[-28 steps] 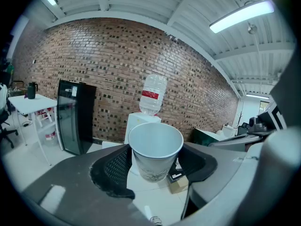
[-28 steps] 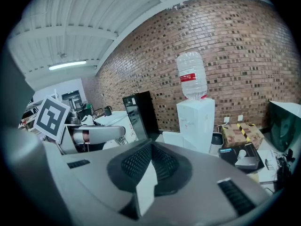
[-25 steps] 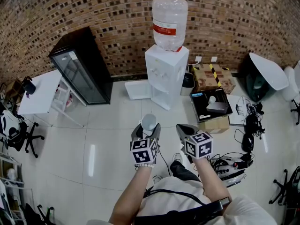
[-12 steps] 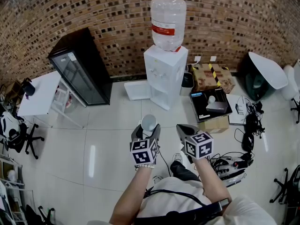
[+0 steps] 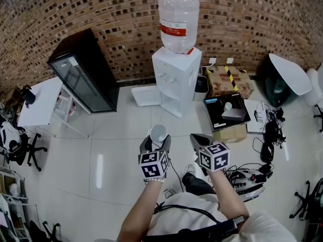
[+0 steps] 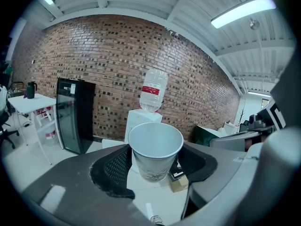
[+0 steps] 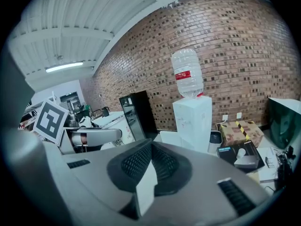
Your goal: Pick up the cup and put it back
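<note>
A white paper cup stands upright between the fingers of my left gripper, held in the air above the tiled floor. In the left gripper view the cup fills the middle, with its open mouth up and both black pads pressed against its sides, so the left gripper is shut on it. My right gripper is beside it to the right and holds nothing. In the right gripper view the right gripper has its two pads together. A white water dispenser carrying a large bottle stands ahead by the brick wall.
A black glass-door fridge stands at the left of the dispenser, with a white table further left. Cardboard boxes and cables lie on the floor at the right. Office chairs sit at the far left.
The whole view has drifted a little, so the dispenser sits slightly higher and further left. The cup stays in the left gripper, and both grippers keep their poses.
</note>
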`<state>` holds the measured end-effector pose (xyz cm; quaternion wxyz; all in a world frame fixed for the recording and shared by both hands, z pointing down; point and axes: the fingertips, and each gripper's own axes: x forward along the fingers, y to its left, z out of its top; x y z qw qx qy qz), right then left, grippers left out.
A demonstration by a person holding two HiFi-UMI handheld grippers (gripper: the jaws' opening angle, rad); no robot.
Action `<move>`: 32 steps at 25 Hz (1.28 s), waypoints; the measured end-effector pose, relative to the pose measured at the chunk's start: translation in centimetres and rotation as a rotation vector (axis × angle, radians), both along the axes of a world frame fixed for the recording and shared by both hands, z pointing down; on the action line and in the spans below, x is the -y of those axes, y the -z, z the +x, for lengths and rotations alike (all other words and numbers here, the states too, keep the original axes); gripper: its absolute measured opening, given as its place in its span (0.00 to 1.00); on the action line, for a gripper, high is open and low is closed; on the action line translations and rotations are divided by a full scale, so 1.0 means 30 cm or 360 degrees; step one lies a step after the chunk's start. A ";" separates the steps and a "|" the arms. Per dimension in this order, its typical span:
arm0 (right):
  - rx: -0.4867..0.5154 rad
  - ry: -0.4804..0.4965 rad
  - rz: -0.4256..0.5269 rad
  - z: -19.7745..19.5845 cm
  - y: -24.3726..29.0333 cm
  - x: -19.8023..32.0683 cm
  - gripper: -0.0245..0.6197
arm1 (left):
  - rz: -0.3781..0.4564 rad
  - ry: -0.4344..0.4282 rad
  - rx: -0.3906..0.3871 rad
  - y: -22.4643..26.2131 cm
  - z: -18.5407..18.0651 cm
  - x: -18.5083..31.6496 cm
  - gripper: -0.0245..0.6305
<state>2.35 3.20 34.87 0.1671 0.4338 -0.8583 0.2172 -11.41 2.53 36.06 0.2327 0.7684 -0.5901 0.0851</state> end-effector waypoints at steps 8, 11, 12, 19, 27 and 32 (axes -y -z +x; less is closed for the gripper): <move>0.0025 0.0033 -0.0047 0.079 -0.072 0.192 0.05 | -0.0040 0.0044 0.0045 -0.063 0.054 0.186 0.52; 0.0024 0.0062 -0.0056 0.115 -0.119 0.278 0.05 | -0.0055 0.0060 0.0065 -0.110 0.080 0.271 0.52; 0.0023 0.0076 -0.0058 0.125 -0.137 0.305 0.05 | -0.0061 0.0067 0.0073 -0.129 0.086 0.298 0.52; -0.0019 0.0186 -0.0067 0.172 -0.292 0.493 0.05 | -0.0097 0.0106 0.0127 -0.289 0.097 0.487 0.52; -0.0091 0.0242 -0.0142 0.144 -0.515 0.656 0.05 | -0.0166 0.0081 0.0173 -0.505 0.060 0.672 0.52; -0.0109 0.0225 -0.0169 0.103 -0.692 0.808 0.05 | -0.0200 0.0002 0.0182 -0.698 0.051 0.839 0.52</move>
